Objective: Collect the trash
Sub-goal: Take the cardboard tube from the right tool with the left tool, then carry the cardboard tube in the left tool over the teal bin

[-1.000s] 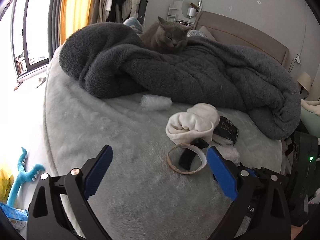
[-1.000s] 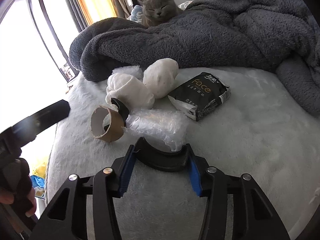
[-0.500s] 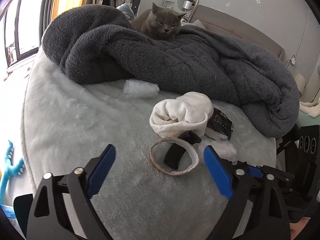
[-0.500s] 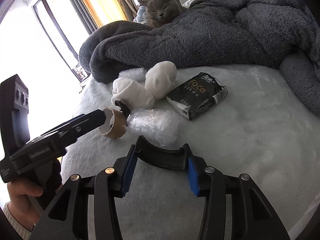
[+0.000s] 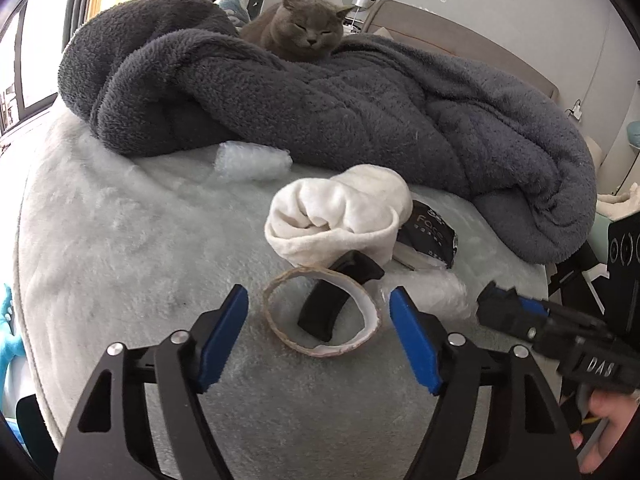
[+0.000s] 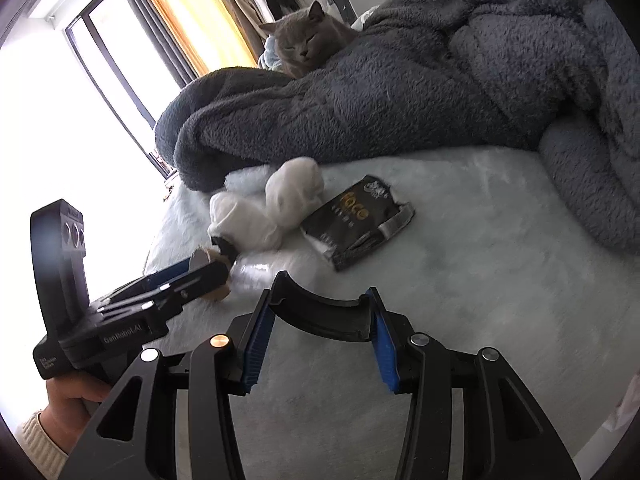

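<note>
An empty cardboard tape ring (image 5: 320, 316) lies on the pale fluffy bed cover with a curved black plastic piece (image 5: 332, 300) propped through it. My left gripper (image 5: 318, 330) is open, its blue pads either side of the ring, just short of it. My right gripper (image 6: 318, 338) is shut on a curved black plastic piece (image 6: 320, 308) and held above the cover. Behind the ring are rolled white socks (image 5: 340, 216), a black tissue pack (image 6: 356, 226) and crumpled bubble wrap (image 5: 424, 292). A second bubble wrap roll (image 5: 252, 162) lies by the blanket.
A grey cat (image 5: 300, 34) rests on a heaped dark grey blanket (image 5: 360, 108) across the back of the bed. The bed edge drops off at left, with a blue toy (image 5: 8, 344) on the floor. The window is at left.
My left gripper has moved forward and closed in on the tape ring, which now sits between its pads. My right gripper has pulled back and swung, still holding the black piece.
</note>
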